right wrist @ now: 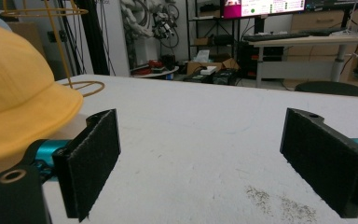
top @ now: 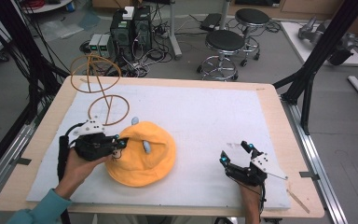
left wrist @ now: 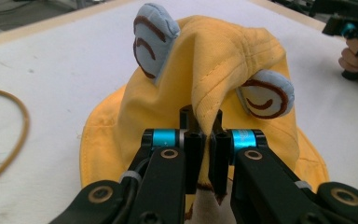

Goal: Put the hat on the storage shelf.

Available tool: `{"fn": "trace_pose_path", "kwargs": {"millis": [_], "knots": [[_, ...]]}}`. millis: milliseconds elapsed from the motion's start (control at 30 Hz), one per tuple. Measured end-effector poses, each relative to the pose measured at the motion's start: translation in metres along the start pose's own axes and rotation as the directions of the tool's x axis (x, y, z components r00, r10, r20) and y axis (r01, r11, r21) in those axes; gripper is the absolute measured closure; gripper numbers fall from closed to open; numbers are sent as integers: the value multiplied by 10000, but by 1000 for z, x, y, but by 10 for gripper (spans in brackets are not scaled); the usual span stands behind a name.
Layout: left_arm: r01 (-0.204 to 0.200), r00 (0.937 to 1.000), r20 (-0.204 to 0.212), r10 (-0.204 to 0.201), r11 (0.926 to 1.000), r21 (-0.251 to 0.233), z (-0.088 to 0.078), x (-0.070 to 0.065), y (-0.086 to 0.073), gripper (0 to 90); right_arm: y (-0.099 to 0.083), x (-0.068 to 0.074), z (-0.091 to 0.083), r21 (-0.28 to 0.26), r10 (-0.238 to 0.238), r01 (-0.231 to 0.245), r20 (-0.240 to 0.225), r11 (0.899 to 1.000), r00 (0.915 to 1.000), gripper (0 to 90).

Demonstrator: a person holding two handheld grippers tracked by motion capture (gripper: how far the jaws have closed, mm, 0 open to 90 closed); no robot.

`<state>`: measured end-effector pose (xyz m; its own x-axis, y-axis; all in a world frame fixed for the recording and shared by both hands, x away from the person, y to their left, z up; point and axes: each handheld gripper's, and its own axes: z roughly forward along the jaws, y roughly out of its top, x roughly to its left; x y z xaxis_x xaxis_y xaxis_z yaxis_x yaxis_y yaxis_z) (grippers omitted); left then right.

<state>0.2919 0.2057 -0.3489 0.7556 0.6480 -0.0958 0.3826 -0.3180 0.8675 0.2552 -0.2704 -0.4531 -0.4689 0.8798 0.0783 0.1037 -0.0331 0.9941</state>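
Observation:
A yellow bucket hat (top: 142, 156) with two pale blue ears lies left of centre on the white mat (top: 205, 112). My left gripper (top: 121, 142) meets it from the left and is shut on a pinched fold of its crown. In the left gripper view the jaws (left wrist: 204, 122) squeeze the yellow fabric (left wrist: 223, 60), which is pulled up into a ridge between the blue ears (left wrist: 154, 39). My right gripper (top: 236, 151) rests low over the mat at the right, open and holding nothing. Its pads (right wrist: 93, 158) stand wide apart, with the hat's brim (right wrist: 14, 84) at the left edge.
A gold wire hat stand (top: 100, 88) with a ring base stands on the mat behind the hat. The wooden table edge (top: 298, 140) frames the mat. Black stools (top: 223, 46) and computer boxes (top: 130, 28) sit on the floor beyond the table.

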Motion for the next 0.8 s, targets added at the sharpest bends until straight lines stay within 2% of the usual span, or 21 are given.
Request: {"fn": "trace_pose_path", "kwargs": {"millis": [200,467,800], "knots": [[33,9994,-344,-49,9989,-457,-27,9,30,875,0,0,0,27,56,-56,8,10000,10000,110],[-145,9955,-950,47,9947,-1022,-63,25,83,875,0,0,0,25,58,-58,13,10000,10000,110],[-255,9872,-1595,89,9944,-1022,-76,46,138,875,0,0,0,19,88,-88,5,10000,10000,110]]}}
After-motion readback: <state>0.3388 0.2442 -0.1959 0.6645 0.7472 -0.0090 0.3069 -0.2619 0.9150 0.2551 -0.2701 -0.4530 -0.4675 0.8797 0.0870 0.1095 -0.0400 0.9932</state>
